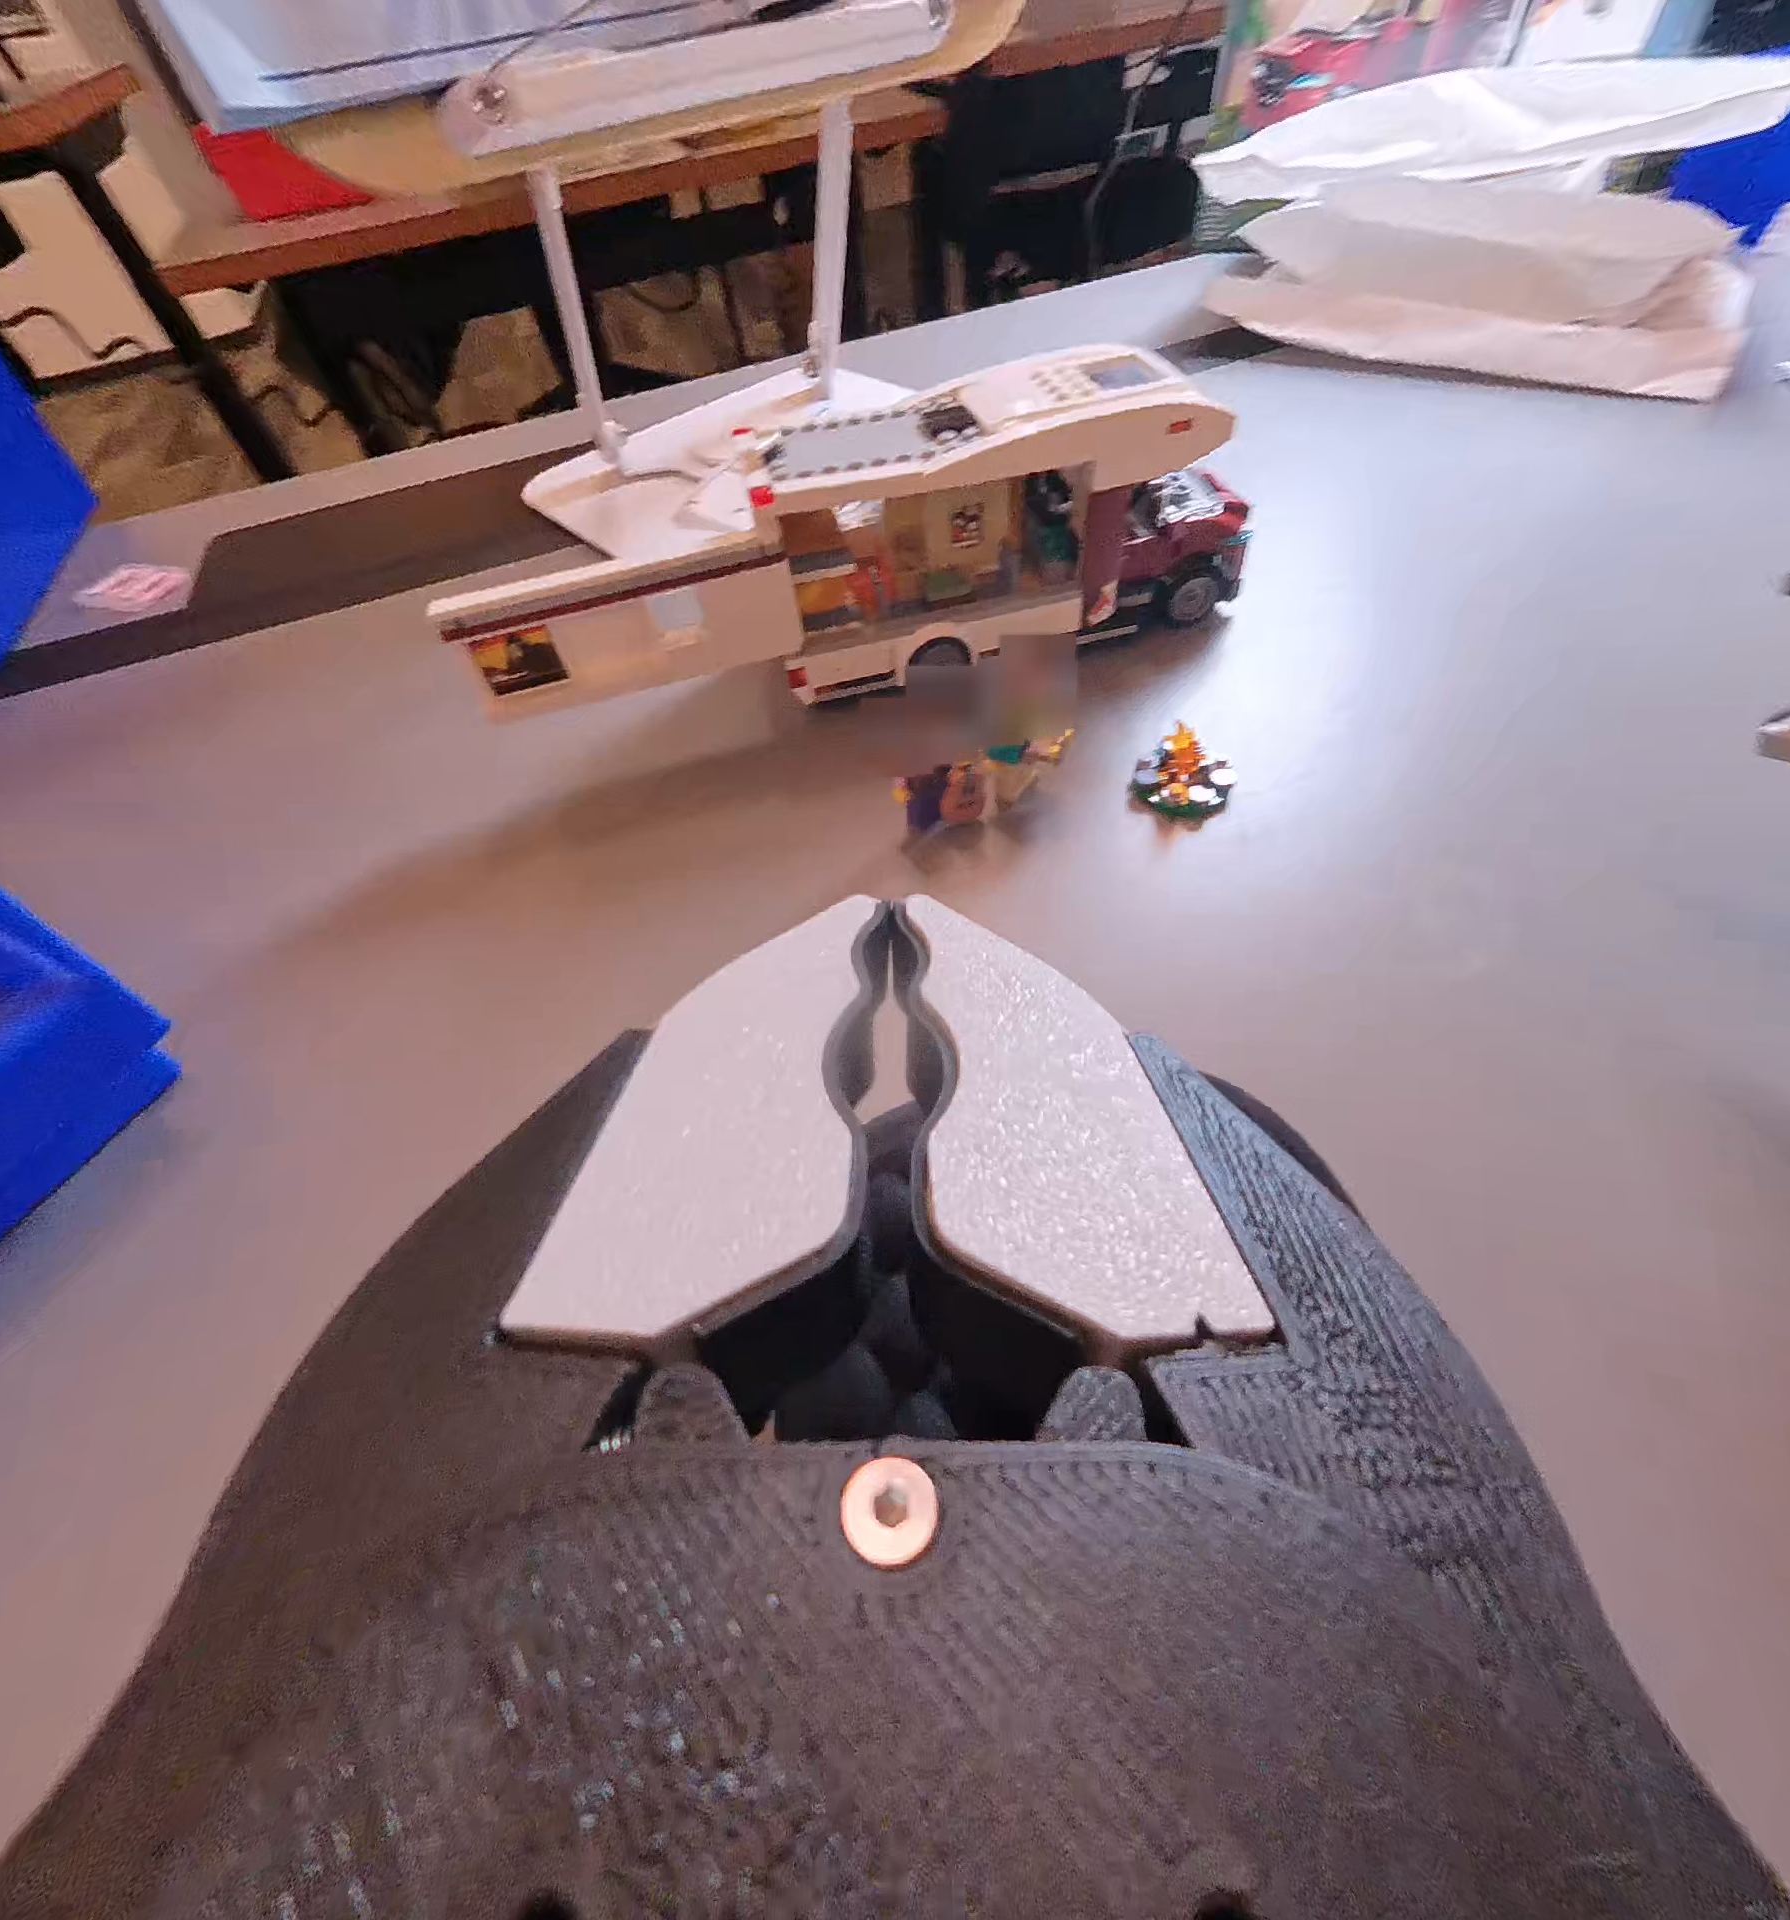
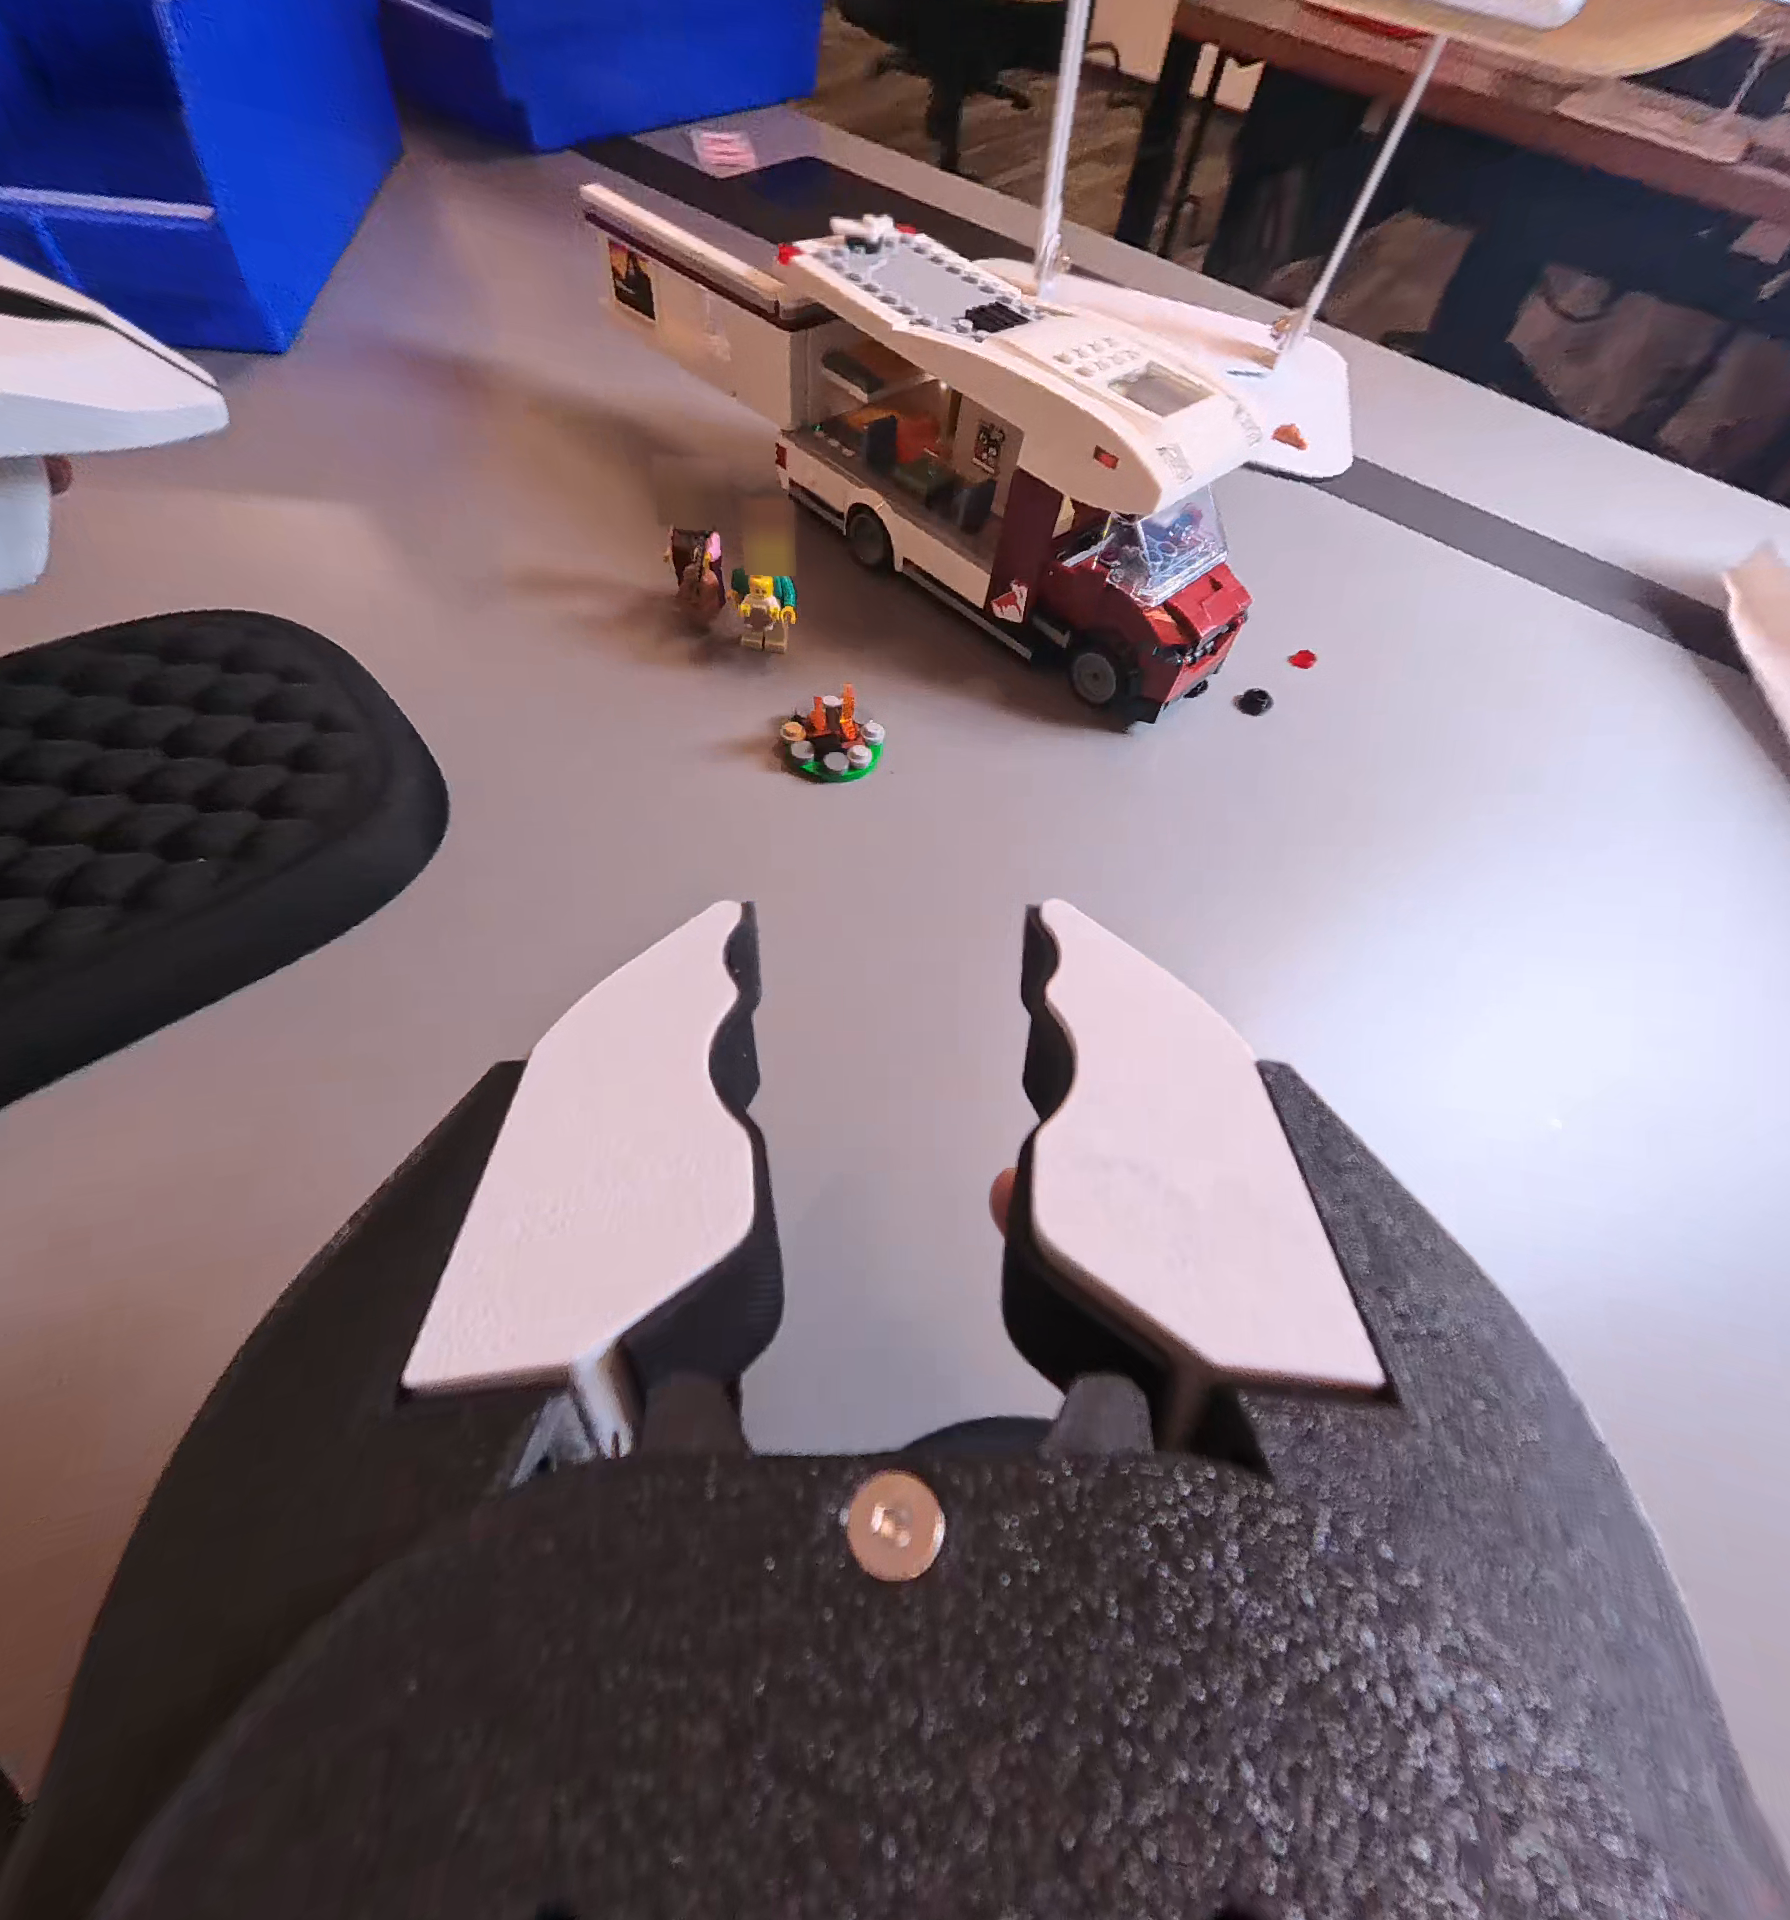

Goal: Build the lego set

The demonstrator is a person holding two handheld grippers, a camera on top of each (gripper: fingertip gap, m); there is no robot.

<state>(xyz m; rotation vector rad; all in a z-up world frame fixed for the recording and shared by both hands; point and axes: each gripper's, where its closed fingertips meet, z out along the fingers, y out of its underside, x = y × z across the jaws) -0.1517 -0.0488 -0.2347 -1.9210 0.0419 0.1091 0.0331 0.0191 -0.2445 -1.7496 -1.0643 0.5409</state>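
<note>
Left gripper (image 1: 893,906): fingers together, bare. Right gripper (image 2: 889,914): fingers apart, bare. Toy campfire (image 2: 831,740) and camper (image 2: 974,457) ahead on desk (image 2: 1390,935), apart from both.

Office or lab: grey table (image 2: 1286,987), blue bins (image 2: 195,156), wooden desks (image 1: 455,223) behind.

Plastic toys stood on a smooth grey surface (image 2: 1286,1039) with a soft sheen.

The brick-built camper (image 2: 984,457) looked like glossy plastic, white and dark red, its windscreen clear. The campfire piece (image 2: 831,740) showed translucent orange flames. Each tool (image 2: 889,935) had matt, finely grained white fingers (image 2: 621,1174) set in rough, ridged black printed plastic with a shiny metal screw (image 2: 895,1527). Crumpled white paper bags (image 1: 1493,270) lay behind.
</note>
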